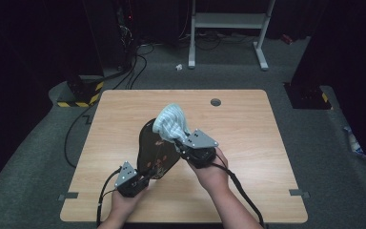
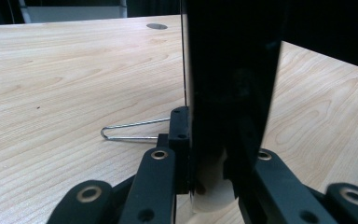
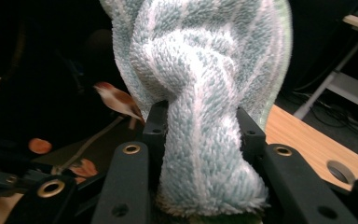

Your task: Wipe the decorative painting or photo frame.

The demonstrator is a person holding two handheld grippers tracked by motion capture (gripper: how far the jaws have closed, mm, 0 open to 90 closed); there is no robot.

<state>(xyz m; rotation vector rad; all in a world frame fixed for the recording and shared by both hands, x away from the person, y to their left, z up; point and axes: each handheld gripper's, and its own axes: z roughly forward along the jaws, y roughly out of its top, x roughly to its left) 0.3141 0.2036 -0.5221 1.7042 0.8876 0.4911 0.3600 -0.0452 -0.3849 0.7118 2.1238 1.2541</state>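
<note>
Item one, at left: I am holding the left gripper [image 1: 140, 180] clamped on the near edge of a black oval plate [image 1: 156, 145], which is standing tilted up off the table [image 1: 248, 138]; its wire stand [image 2: 133, 130] is resting on the wood. Its long axis is running away from me, face turned rightward. Item two, at right: I am keeping the right gripper [image 1: 181, 142] closed tight on a bunched striped towel [image 1: 171, 121], which is pressing the plate's upper right face, the nearer tool for wiping.
</note>
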